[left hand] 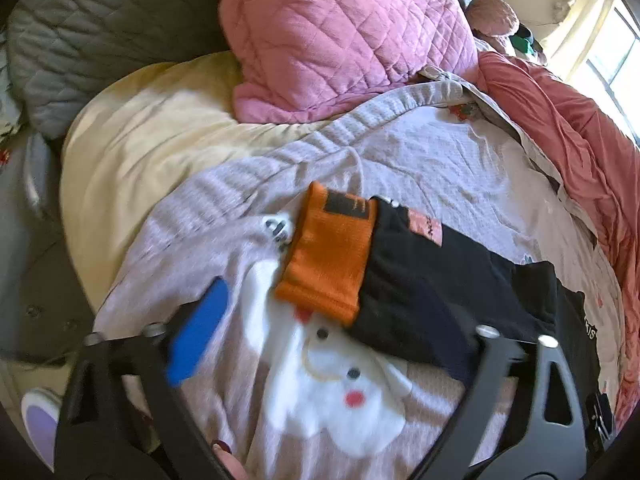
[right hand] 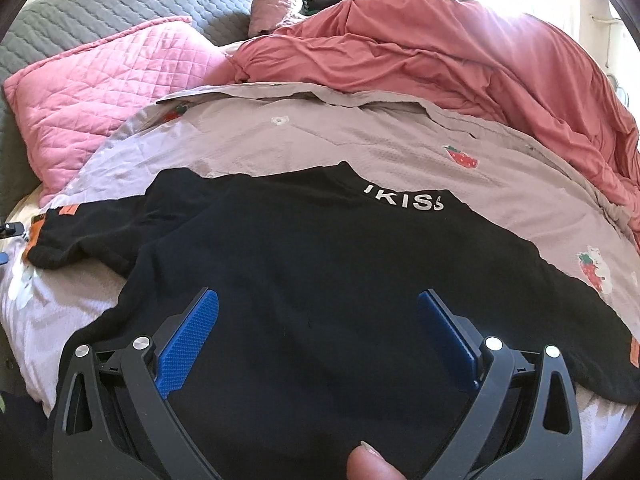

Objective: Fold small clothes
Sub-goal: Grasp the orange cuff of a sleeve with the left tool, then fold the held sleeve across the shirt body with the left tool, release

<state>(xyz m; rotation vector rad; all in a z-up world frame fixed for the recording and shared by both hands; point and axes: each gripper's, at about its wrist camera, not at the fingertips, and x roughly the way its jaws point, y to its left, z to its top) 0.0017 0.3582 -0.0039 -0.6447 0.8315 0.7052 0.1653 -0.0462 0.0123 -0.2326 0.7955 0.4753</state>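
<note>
Black top (right hand: 320, 280) lies flat across the bed (right hand: 360, 140), long axis left-right; right gripper (right hand: 318, 332) is directly over its body, left gripper (left hand: 320, 340) beside its orange cuff (left hand: 328, 256), both fingers apart.

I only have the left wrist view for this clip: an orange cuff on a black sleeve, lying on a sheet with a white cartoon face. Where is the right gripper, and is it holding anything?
Observer: The right gripper hovers over the body of the black top. Its jaws are spread wide with nothing between them.
Operator: Any marking on the top that I can't see?
Observer: White lettering that reads roughly KISS sits just below the collar.
Operator: How does its other side lie?
Observer: It is spread out on the strawberry-print sheet, with an orange tag at its far right edge.
</note>
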